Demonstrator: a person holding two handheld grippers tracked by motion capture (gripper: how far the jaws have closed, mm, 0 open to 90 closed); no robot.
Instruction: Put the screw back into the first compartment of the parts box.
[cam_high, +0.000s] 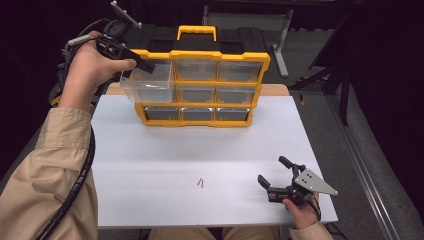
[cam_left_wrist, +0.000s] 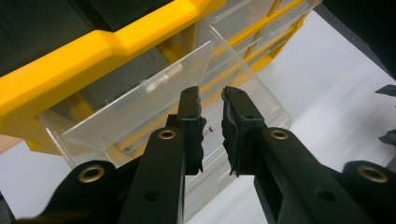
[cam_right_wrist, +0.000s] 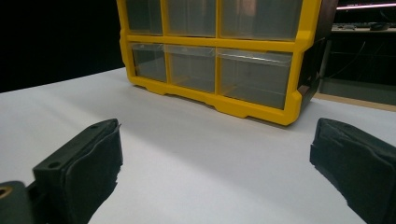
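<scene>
Here the left gripper (cam_left_wrist: 211, 109) hangs over the clear drawer (cam_high: 147, 82) pulled out of the top-left slot of the yellow organizer (cam_high: 197, 87). Its jaws stand slightly parted, and a small screw (cam_left_wrist: 208, 131) sticks to the inner pad of one, over the open drawer. Well in front of the organizer, two more screws (cam_high: 200, 183) lie on the white table (cam_high: 150, 160). Beside them the right gripper (cam_high: 274, 172) rests with jaws spread wide, holding nothing.
</scene>
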